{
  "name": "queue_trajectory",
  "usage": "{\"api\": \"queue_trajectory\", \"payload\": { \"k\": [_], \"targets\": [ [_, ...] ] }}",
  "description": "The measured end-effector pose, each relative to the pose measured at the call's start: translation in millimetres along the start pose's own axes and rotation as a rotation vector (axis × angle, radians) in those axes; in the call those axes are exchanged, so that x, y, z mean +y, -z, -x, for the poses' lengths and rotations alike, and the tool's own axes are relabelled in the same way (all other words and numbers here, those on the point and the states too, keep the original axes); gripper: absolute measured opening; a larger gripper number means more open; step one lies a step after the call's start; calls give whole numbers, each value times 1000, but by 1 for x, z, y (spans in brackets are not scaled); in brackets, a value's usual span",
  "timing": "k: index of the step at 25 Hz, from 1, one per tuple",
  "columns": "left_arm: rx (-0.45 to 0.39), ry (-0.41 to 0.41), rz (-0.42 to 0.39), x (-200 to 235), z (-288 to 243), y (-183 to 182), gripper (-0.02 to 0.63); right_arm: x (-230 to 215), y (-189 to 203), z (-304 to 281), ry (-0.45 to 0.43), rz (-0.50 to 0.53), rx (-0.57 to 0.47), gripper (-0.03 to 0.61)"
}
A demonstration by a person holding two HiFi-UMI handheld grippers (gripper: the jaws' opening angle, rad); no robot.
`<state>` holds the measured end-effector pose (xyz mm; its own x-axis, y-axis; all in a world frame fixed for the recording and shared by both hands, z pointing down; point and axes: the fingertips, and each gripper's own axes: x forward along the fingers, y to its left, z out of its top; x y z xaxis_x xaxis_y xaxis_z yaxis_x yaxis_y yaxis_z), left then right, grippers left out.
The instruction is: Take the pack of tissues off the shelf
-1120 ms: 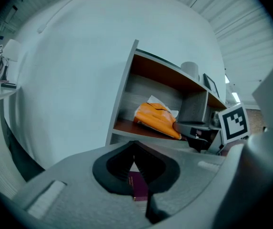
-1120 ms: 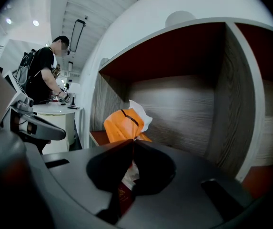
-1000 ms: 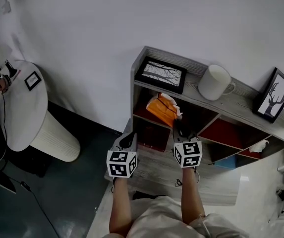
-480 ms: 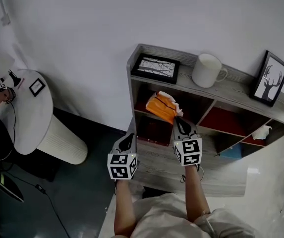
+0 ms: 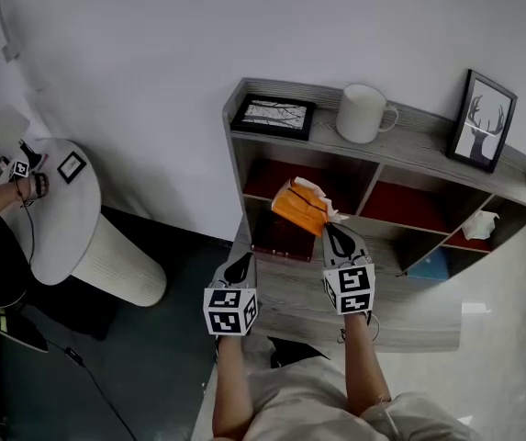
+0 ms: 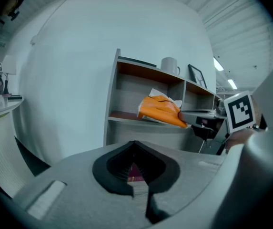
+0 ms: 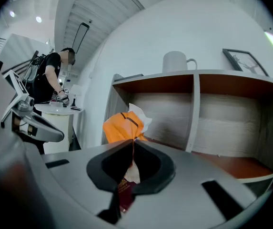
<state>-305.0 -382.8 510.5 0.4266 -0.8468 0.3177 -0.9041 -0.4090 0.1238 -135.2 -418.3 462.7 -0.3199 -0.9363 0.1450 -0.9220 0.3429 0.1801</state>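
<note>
**Right tongs clamped on tissue pack at shelf mouth**

Right gripper [image 5: 330, 228] is clenched on a corner of the orange tissue pack [image 5: 299, 206]. The pack juts forward and left from the tips, long axis slanting toward the top-left bay of the shelf [image 5: 419, 122], at its front edge. Can't tell if it has cleared the board. Left gripper [image 5: 240, 266] is closed on nothing, lower left, well apart. Next move looks like a straight pull back.

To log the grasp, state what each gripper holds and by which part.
The right gripper is shut on the orange tissue pack, pinching its near edge; the left gripper holds nothing, jaws together.
</note>
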Motion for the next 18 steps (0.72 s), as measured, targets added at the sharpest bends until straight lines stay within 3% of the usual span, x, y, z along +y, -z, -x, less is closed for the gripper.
{"api": "queue_trajectory", "payload": {
  "k": [9,18],
  "targets": [
    [5,12,22,-12,12,9,8,-7,11,30,29,4,22,20],
    [14,13,71,-20,10,18,8,-2,19,43,-13,-12,17,20]
  ]
}}
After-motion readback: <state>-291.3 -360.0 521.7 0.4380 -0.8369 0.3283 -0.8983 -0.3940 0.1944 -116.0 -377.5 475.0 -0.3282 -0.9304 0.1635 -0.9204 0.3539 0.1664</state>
